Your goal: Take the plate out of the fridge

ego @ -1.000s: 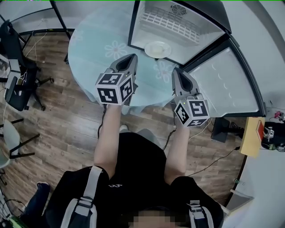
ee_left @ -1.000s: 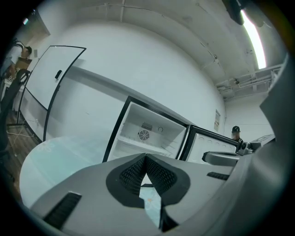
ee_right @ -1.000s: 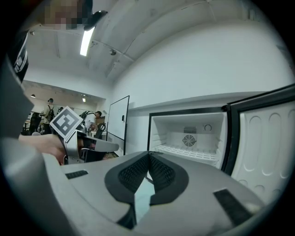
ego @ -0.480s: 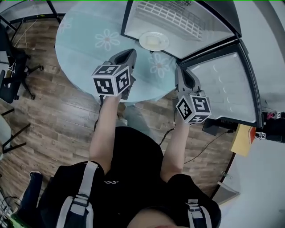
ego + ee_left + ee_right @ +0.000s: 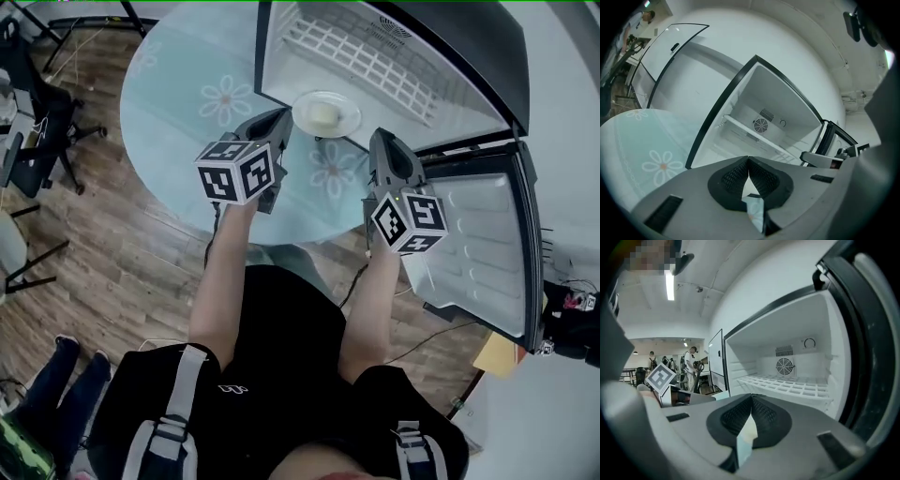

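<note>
Soft, even indoor light fills the head view, with no hard shadows, and the round surface [image 5: 178, 84] shows a pale sheen. Both gripper views bend strongly towards dark, vignetted corners. A ceiling strip light [image 5: 670, 285] glares overhead, and the white inside of the fridge [image 5: 787, 376] looks almost washed out.

Seen from above, I hold the left gripper [image 5: 279, 118] and the right gripper [image 5: 383, 141], each with jaws together, over a round flower-patterned table [image 5: 183, 112] at upper centre of the frame. Just past their tips a white plate [image 5: 325, 114] sits inside the open fridge [image 5: 464, 42], whose door [image 5: 478, 253] stands wide at right.
</note>
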Available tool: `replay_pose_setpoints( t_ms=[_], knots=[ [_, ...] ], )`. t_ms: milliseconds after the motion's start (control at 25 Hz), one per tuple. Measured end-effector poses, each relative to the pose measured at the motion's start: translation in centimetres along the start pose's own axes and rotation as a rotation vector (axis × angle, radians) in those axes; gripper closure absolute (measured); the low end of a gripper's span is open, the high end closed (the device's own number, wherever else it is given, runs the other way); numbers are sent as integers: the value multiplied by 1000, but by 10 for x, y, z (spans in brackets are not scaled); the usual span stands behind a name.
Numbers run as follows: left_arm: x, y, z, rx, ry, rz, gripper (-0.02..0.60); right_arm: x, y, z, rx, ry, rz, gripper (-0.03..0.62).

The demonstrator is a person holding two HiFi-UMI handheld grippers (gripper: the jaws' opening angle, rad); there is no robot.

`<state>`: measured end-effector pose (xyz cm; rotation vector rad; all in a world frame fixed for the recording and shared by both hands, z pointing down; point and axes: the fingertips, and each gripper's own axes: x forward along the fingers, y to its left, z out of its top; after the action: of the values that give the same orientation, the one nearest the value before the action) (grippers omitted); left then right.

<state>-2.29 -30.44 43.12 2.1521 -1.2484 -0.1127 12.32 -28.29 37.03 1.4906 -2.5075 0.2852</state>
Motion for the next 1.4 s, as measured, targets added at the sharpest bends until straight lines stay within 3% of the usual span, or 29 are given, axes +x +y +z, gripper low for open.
replay_pose_setpoints(
  t_ms=[280,600,760,840,960,1080,1160,1400],
  knots=[
    [14,17,-19,-24,43,88,581,44,-6,-29,72,41,121,595],
    [45,40,-51,-55,113,126,552,80,-27,-55,99,94,122,594],
    [59,52,-64,-65,145,140,548,94,-37,-67,94,125,102,594],
    [65,58,-69,-79,156,141,494,101,-42,-72,90,136,85,594],
    [69,63,-79,-97,175,155,494,103,-50,-82,93,156,51,592],
    [75,64,-88,-112,184,162,494,100,-62,-91,105,168,10,542],
    [82,66,-96,-133,195,165,453,102,-73,-98,109,180,-28,539],
    [83,81,-108,-173,210,189,451,103,-84,-123,138,233,-99,497]
  ],
)
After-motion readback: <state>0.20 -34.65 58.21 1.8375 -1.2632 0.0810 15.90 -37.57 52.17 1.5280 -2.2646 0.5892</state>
